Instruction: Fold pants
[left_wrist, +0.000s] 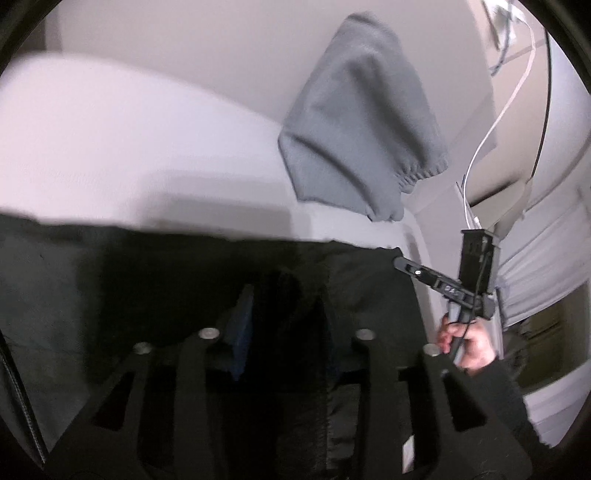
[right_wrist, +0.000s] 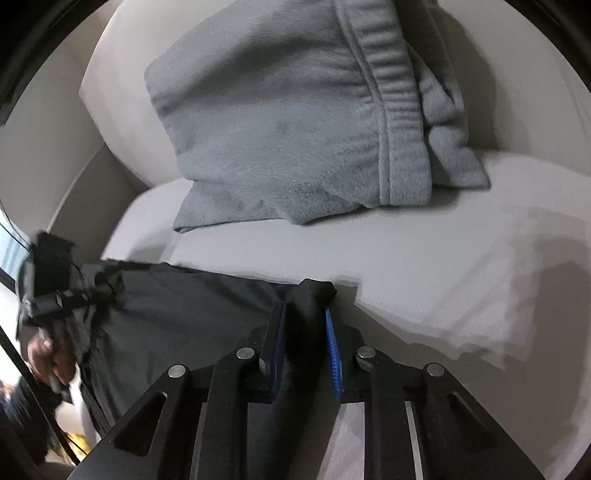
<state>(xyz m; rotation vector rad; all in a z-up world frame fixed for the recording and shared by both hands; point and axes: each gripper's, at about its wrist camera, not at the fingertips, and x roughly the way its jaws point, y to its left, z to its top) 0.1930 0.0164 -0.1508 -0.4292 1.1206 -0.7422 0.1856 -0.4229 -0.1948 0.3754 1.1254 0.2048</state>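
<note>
A white bed (right_wrist: 424, 251) with a pale headboard or wall behind it carries everything here. The right claw (right_wrist: 304, 343) is pinched on a corner of the dark pants (right_wrist: 177, 306): in its own view a fold of the black cloth stands up between the blue pads (right_wrist: 334, 354), which press on it from both sides. From that corner the top edge of the pants runs away to the claw's left, straight across the bed, to the other corner, where the left claw (right_wrist: 70, 291) sits with a hand (right_wrist: 44, 354) under it. In the left wrist view the left claw (left_wrist: 280, 306) has dark cloth bunched between its fingers, but the picture is dim and blurred, so I cannot tell whether the pads press on it or stand just off it. From there the right claw (left_wrist: 406, 266) shows at the far right end of the same edge. So the long line between the two claws is that edge, and the rest of the pants lies toward the person, below both claws. Beyond the edge, further up the bed, lies a grey folded garment (right_wrist: 295, 122), apart from the pants. The coming fold, I judge, turns on both claws carrying the edge together.
</note>
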